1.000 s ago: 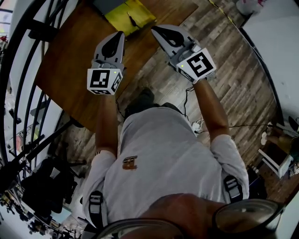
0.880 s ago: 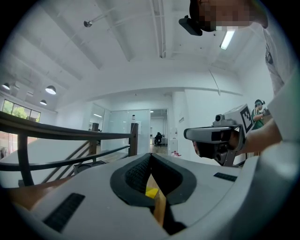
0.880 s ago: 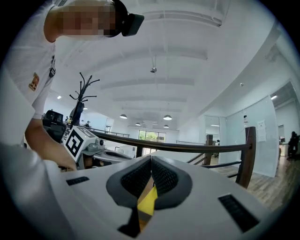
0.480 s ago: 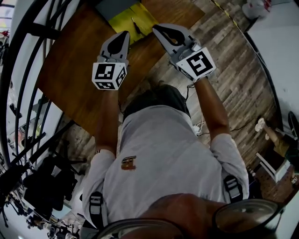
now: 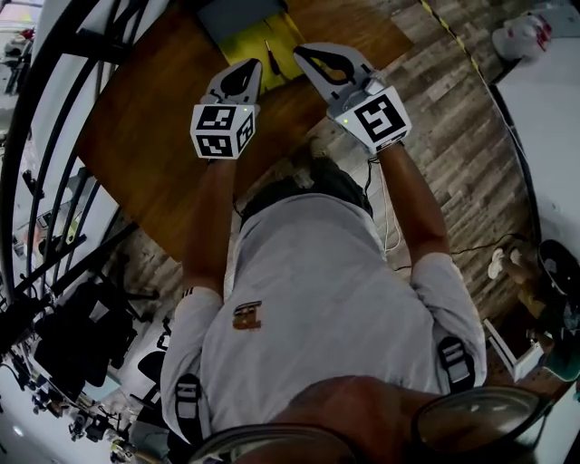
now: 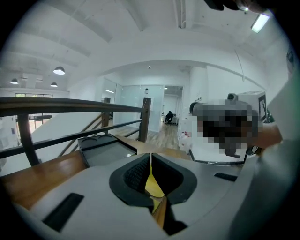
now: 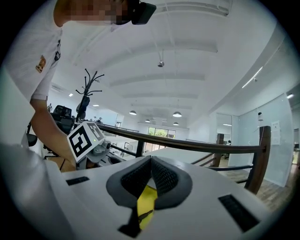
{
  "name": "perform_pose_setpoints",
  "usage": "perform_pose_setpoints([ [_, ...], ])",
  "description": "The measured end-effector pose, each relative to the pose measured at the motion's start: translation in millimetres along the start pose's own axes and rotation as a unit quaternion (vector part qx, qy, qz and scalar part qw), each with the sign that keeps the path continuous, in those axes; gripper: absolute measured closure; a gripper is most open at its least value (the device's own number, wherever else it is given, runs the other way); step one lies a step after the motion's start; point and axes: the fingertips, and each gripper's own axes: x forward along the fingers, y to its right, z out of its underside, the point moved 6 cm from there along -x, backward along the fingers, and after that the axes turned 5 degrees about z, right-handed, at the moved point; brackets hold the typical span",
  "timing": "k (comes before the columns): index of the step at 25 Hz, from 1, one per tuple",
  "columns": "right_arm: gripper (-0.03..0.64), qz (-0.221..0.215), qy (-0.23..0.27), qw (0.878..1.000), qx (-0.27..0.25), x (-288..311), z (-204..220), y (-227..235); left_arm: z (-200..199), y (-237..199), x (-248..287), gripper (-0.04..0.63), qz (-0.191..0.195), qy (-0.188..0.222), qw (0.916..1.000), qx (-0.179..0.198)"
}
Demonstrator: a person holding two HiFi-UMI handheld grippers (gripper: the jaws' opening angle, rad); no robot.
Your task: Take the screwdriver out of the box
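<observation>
In the head view, one flat brown wooden table [image 5: 154, 118] stands on a floor of grey wood planks [image 5: 453, 118]. At the table's far edge lies one open box with a bright yellow inside [image 5: 249, 41]. Its flat grey lid [image 5: 227, 14] is behind it. One thin dark screwdriver [image 5: 270, 57] lies in the yellow box. Two smooth grey plastic tools hang over the table, each with a black-and-white marker cube. The left tool [image 5: 246, 71] is by the box's near edge. The right tool [image 5: 306, 54] is just beside it.

In the left gripper view, the left tool [image 6: 150, 161] has two black bumpy pads [image 6: 136, 174] pressed together, with nothing between them. Yellow shows under them.

In the right gripper view, the right tool [image 7: 151, 164] is pressed together too, and empty. Yellow shows below it.
</observation>
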Motion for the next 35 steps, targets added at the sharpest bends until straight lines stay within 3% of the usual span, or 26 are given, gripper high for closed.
perform_pose_setpoints([
  [7,0.584,-0.024,-0.006,0.999,0.025,11.5,13.8,33.6,6.9,-9.1,43.0,0.572,-0.04,-0.053,0.9963,-0.054],
  [11,0.584,-0.035,0.001,0.999,0.027,17.0,21.1,48.9,13.0,-13.5,61.5,0.505,-0.054,-0.084,0.9919,-0.078],
  [19,0.584,-0.05,0.005,0.998,0.039,24.4,28.6,63.7,28.6,-21.7,88.9,0.479,-0.073,-0.143,0.9811,-0.108],
  [28,0.584,-0.074,0.011,0.996,0.041,31.9,38.1,80.6,51.0,-31.9,118.7,0.45,-0.08,-0.232,0.9581,-0.148],
  [35,0.584,-0.094,0.029,0.995,0.032,38.0,48.6,97.5,60.0,-37.6,142.1,0.439,-0.085,-0.276,0.9402,-0.18],
])
